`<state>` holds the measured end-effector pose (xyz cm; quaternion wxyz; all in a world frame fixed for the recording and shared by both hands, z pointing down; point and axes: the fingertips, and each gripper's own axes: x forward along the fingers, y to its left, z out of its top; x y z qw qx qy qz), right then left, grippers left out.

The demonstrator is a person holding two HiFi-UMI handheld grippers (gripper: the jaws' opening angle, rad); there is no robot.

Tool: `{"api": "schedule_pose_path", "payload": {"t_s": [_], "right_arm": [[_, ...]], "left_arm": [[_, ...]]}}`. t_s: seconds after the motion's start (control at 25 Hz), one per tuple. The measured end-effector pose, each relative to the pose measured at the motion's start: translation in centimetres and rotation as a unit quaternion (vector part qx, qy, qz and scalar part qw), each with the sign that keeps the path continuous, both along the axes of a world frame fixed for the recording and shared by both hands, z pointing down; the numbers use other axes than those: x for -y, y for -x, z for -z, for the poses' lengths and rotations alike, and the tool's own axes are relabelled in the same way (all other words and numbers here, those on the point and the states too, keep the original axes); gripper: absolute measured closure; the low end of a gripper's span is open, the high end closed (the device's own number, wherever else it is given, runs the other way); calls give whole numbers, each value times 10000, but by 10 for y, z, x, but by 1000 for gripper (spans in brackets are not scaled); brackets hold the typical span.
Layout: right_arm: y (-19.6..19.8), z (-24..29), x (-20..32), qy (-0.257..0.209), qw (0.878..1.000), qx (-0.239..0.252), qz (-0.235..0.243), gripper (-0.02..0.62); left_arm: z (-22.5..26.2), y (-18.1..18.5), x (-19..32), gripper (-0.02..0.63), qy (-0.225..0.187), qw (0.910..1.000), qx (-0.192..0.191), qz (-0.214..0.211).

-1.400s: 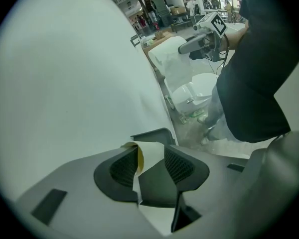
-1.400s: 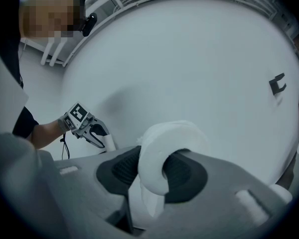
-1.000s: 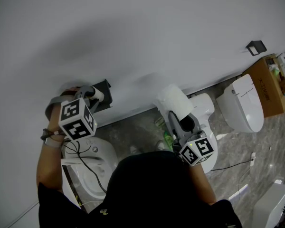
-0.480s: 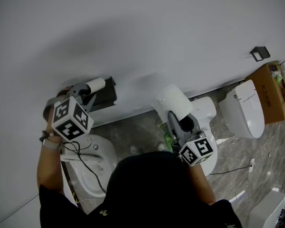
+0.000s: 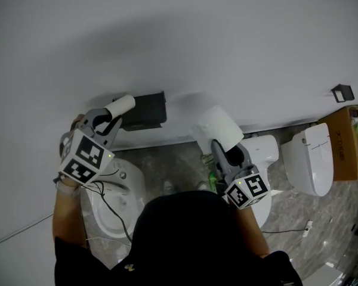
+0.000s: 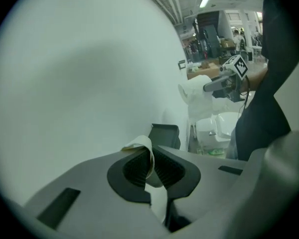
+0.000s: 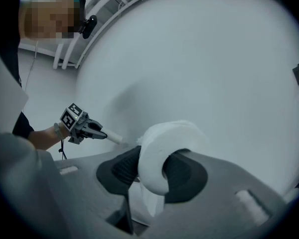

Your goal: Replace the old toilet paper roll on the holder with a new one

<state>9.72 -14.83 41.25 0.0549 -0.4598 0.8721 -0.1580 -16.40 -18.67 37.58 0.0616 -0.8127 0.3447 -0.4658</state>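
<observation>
The old roll, a bare pale cardboard tube (image 5: 120,106), sticks out of my left gripper (image 5: 109,119), just left of the black holder (image 5: 146,109) on the grey wall. In the left gripper view the jaws have just closed and are shut on the tube's thin wall (image 6: 147,153), with the holder (image 6: 165,135) behind. My right gripper (image 5: 219,146) is shut on the wall of the new white roll (image 5: 218,127), held right of the holder. In the right gripper view the new roll (image 7: 164,138) fills the jaws, and the left gripper (image 7: 82,126) with the tube (image 7: 114,137) shows beyond it.
A white toilet (image 5: 116,198) stands under my left arm, another (image 5: 264,151) behind the right gripper, and a third (image 5: 313,157) further right. A cardboard box (image 5: 346,142) sits at the right edge. A green bottle (image 5: 212,177) stands on the marble floor.
My left gripper has drawn the cardboard tube off the holder and up to the left. The right gripper with the new roll has kept its grip and shifted only slightly.
</observation>
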Motion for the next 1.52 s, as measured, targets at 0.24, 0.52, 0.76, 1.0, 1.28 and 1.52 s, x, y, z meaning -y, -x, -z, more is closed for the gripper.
{"api": "schedule_pose_path", "payload": {"t_s": [0.24,0.52,0.76,1.0,1.28,1.52], "right_arm": [[32,1,11,2,9990,29,445,463],[57,6,23,58,9967,119,804,463],[74,10,29,35,9945,4,1046,463],[86,15,38,35,9932,-304,1127,463],[103,37,56,-175,9847,-1090,1347,463],[118,79,70,-742,9655,-2045,1433,463]], "left_arm": [[1,38,-17,578,-345,9932,-691,866],[-16,60,-43,578,-611,9611,-1902,1908],[-42,67,-69,578,-695,9193,-2828,2647],[-70,71,-90,578,-566,9015,-3078,2988],[-88,78,-106,578,-469,8888,-3288,3157],[-97,95,-122,578,-507,8714,-3466,3434]]}}
